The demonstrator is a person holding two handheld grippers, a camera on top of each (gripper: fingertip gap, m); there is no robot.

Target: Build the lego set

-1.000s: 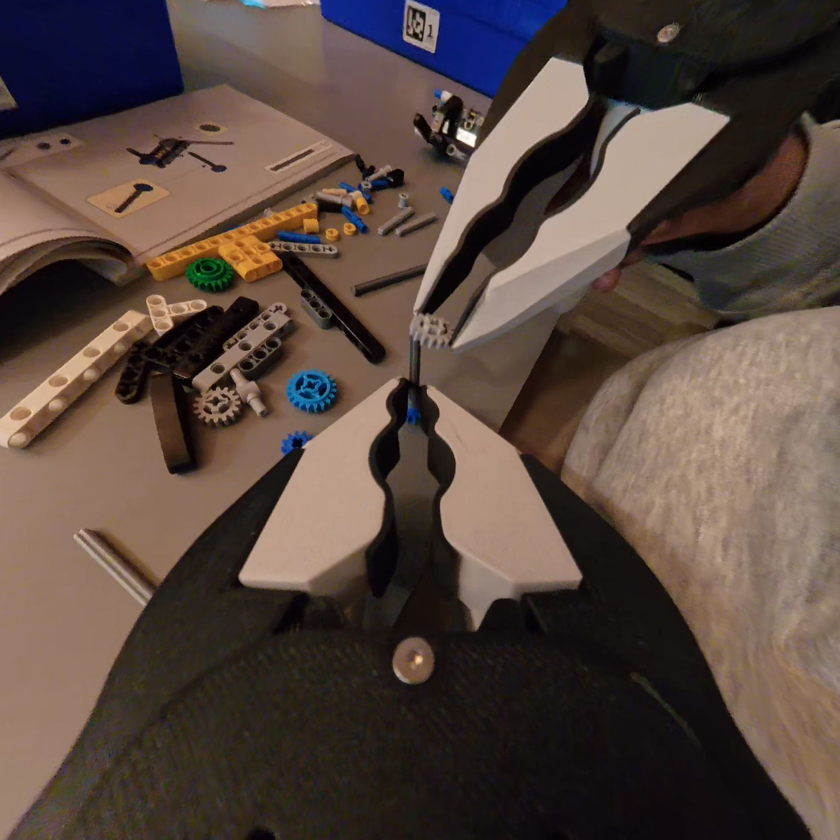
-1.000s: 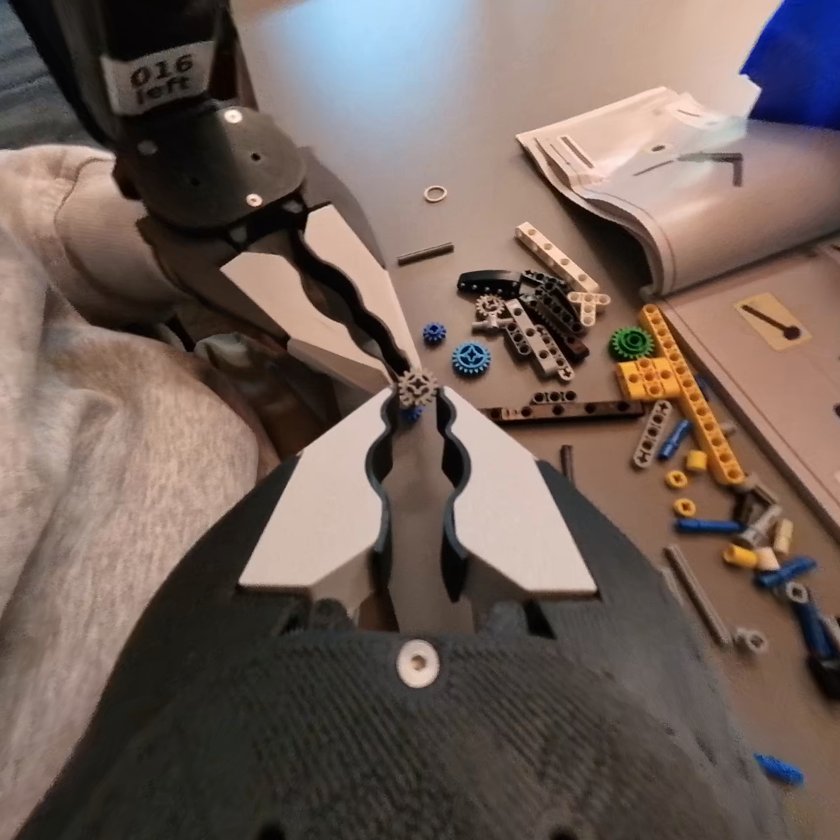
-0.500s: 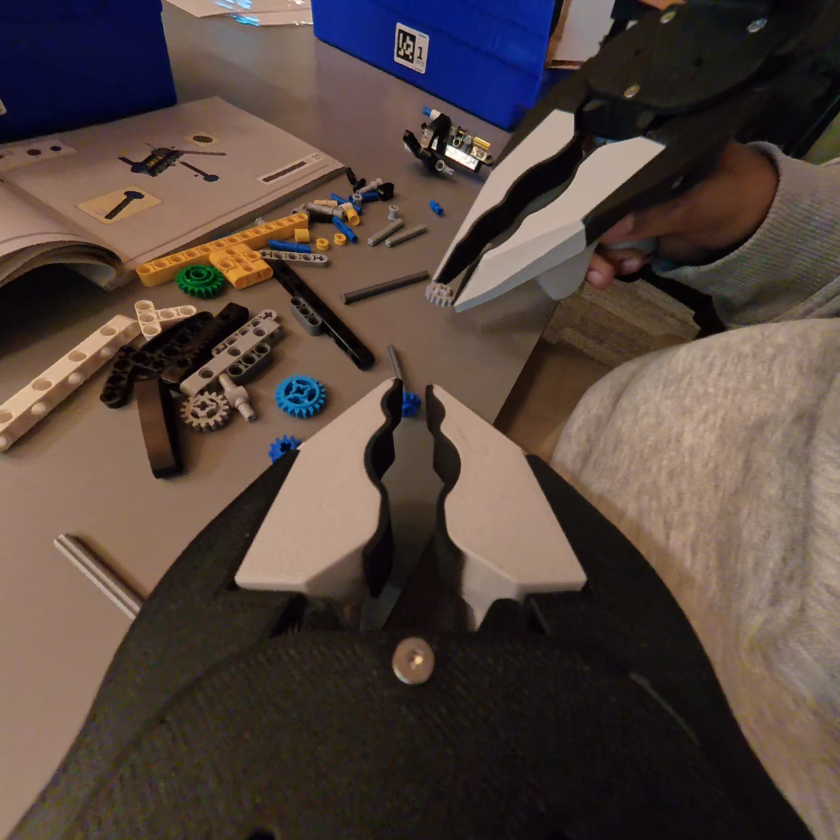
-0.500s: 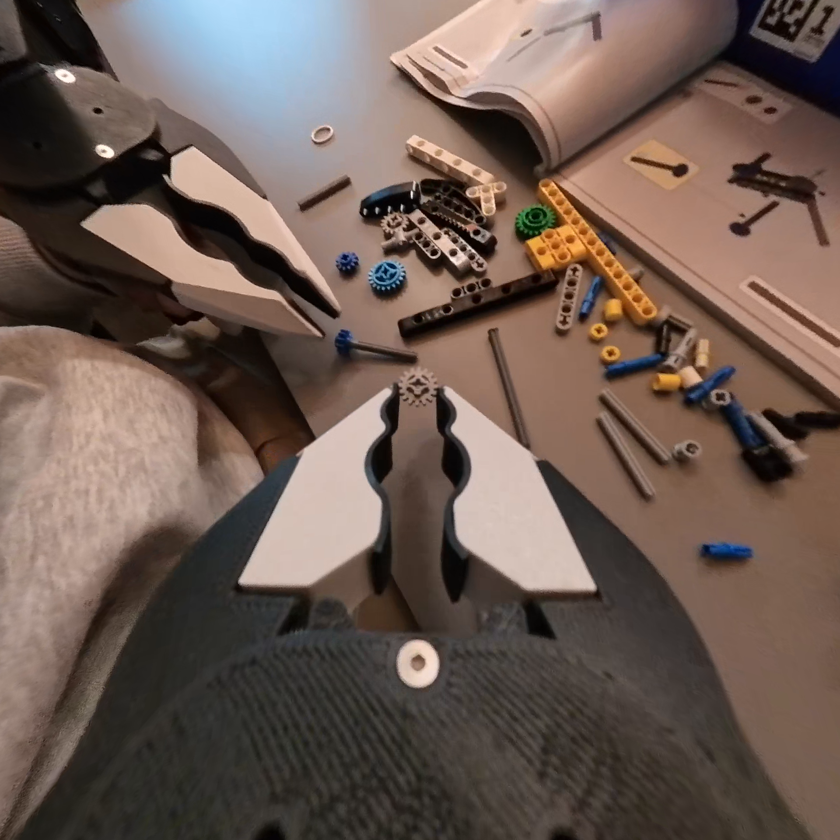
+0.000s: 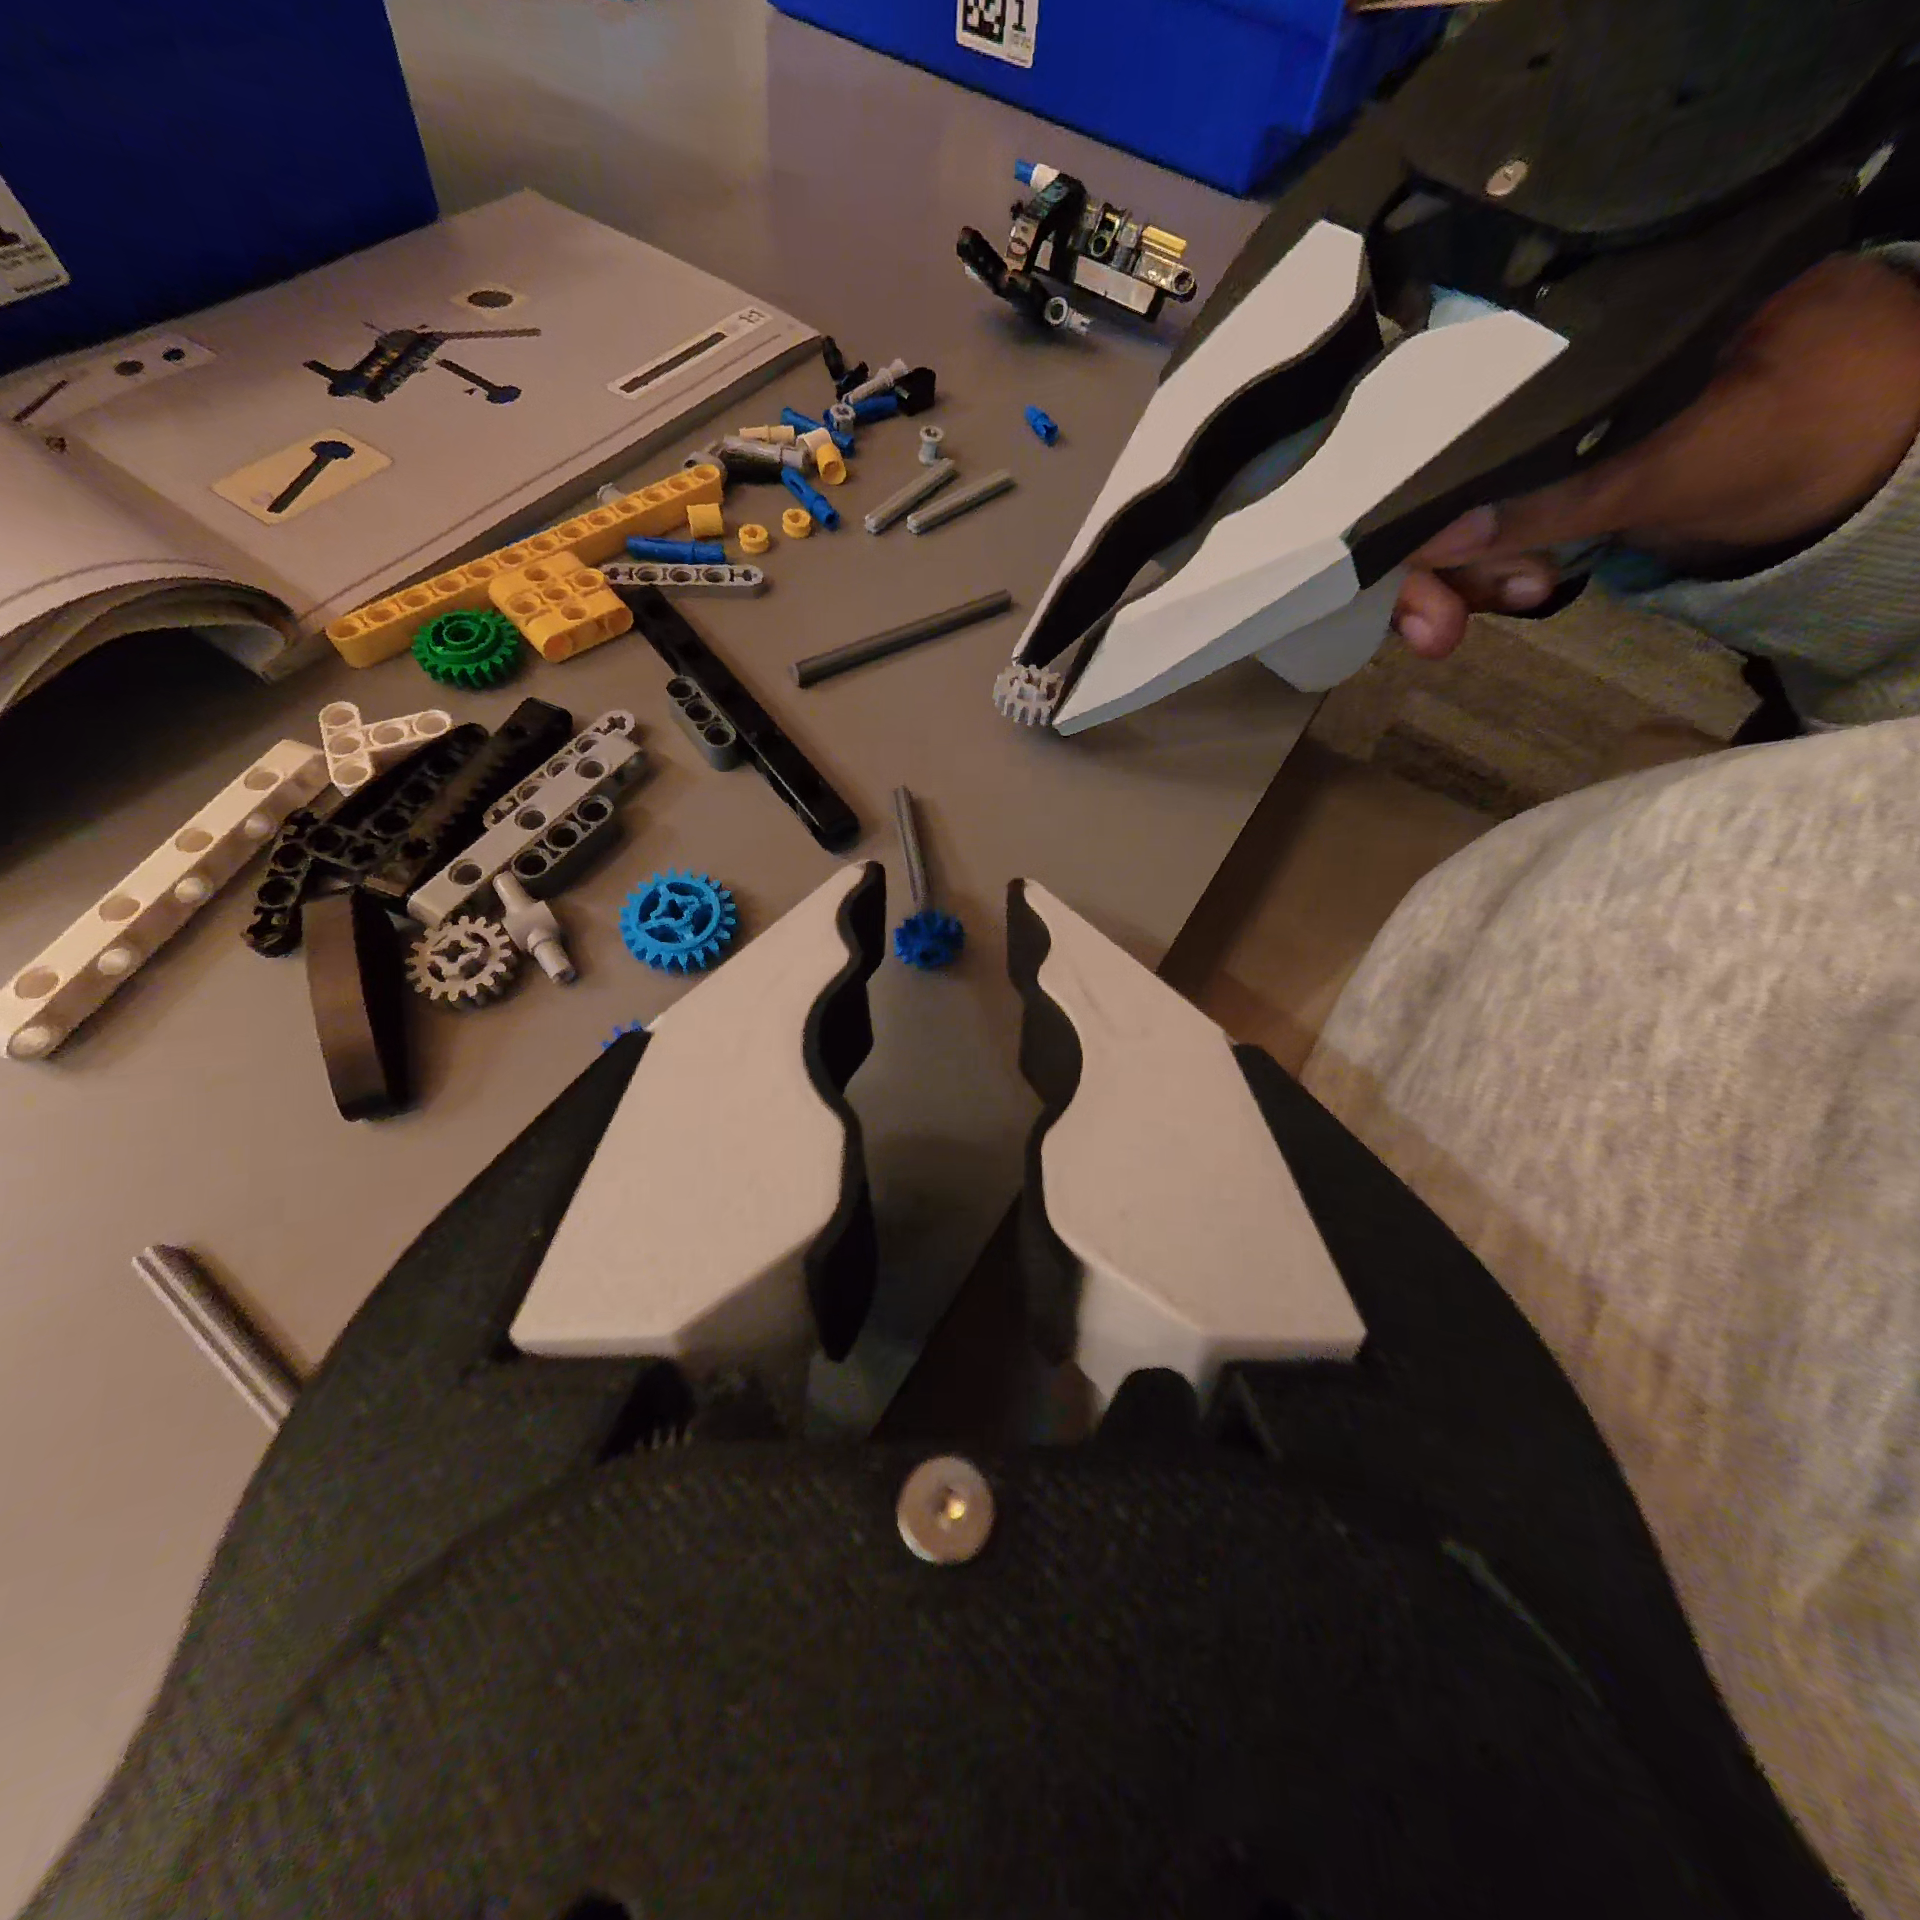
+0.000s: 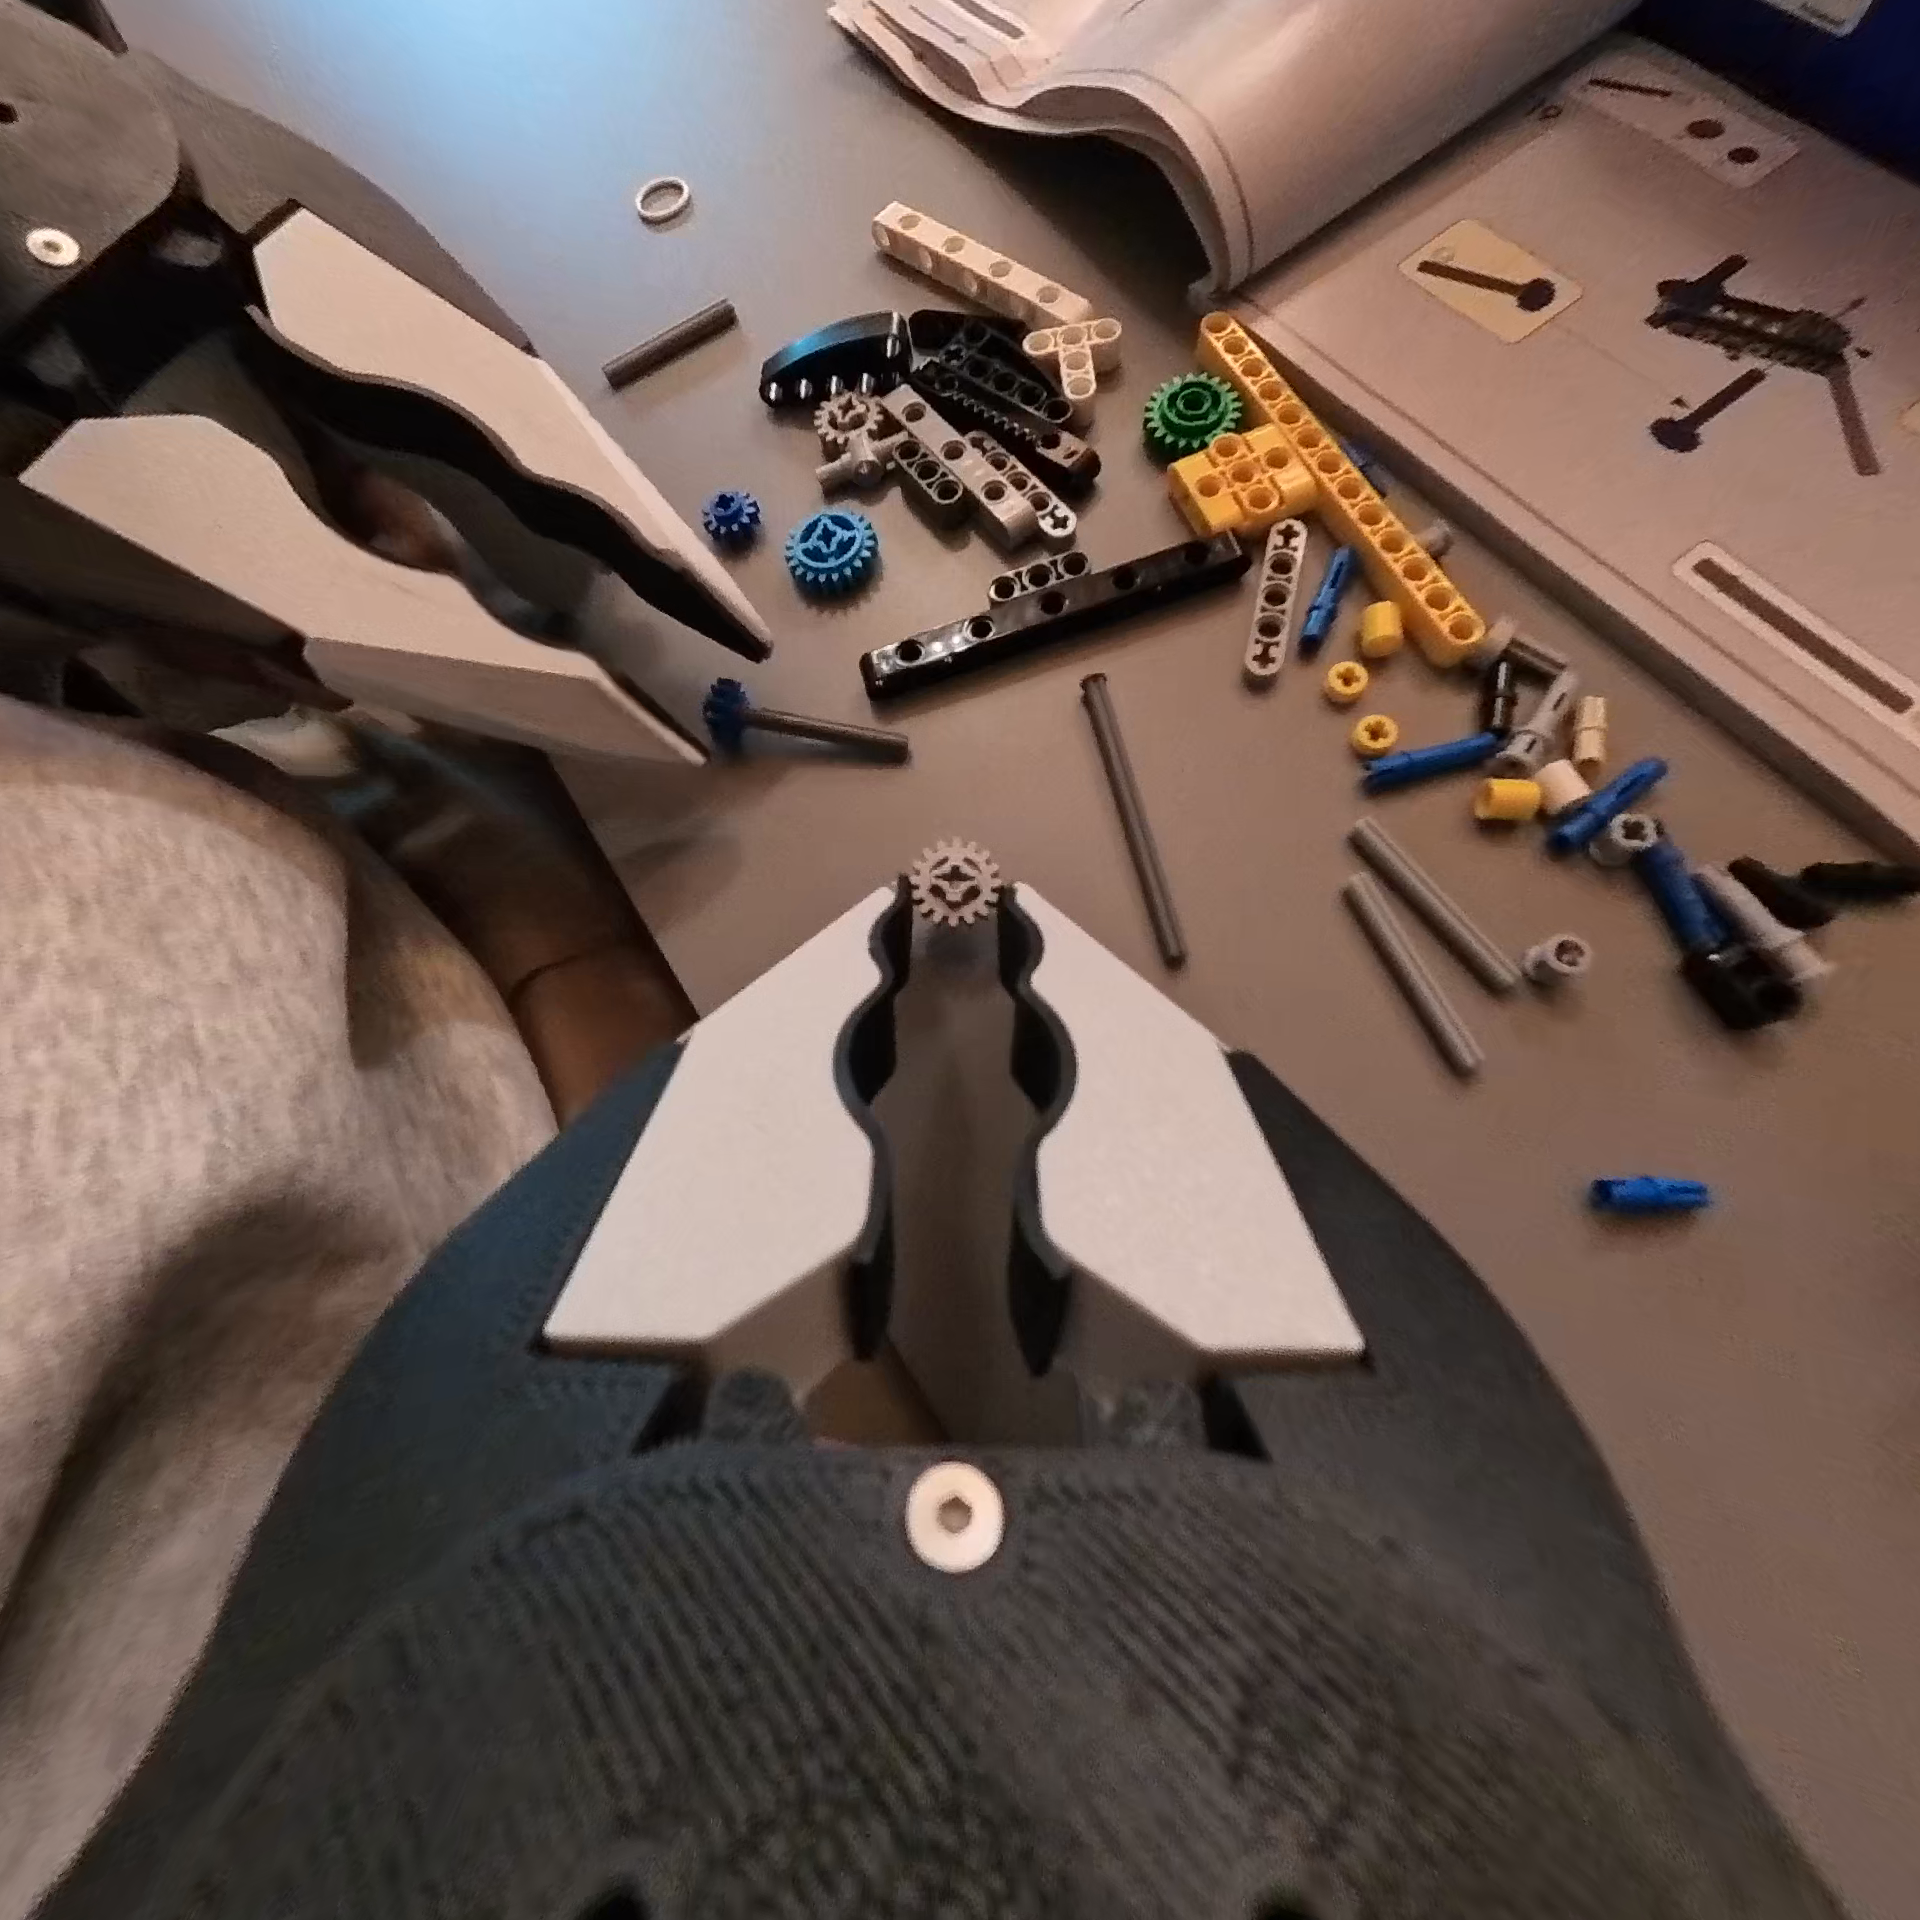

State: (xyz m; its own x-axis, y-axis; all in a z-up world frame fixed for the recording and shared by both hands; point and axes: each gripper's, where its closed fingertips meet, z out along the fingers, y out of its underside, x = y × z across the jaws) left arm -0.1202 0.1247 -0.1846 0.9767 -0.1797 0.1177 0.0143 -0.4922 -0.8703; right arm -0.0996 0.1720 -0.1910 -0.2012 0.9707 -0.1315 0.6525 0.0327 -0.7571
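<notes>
My left gripper (image 5: pixel 943 896) is open and empty, just above a short grey axle with a small blue gear (image 5: pixel 928 938) on its near end, lying on the table by the front edge. The same axle and gear (image 6: pixel 800 729) show in the right wrist view beside the left gripper's tips (image 6: pixel 732 696). My right gripper (image 6: pixel 954 891) is shut on a small grey gear (image 6: pixel 954 883) held at its tips, above the table. That gear also shows in the left wrist view (image 5: pixel 1027 694), at the tips of the right gripper (image 5: pixel 1039 694).
Loose parts lie on the grey table (image 5: pixel 208 1164): a yellow beam (image 5: pixel 520 566), a green gear (image 5: pixel 464 646), a light blue gear (image 5: pixel 677 920), a black beam (image 5: pixel 743 717), a long dark axle (image 6: pixel 1132 821), pins. An open instruction booklet (image 5: pixel 343 416), a small assembly (image 5: pixel 1081 265) and blue bins (image 5: pixel 1143 73) sit behind. Some 6 cm of space lies between my two pairs of fingers.
My left gripper opened and let go of the axle with the blue gear, which now lies on the table. The right gripper drew away to the right with the grey gear.
</notes>
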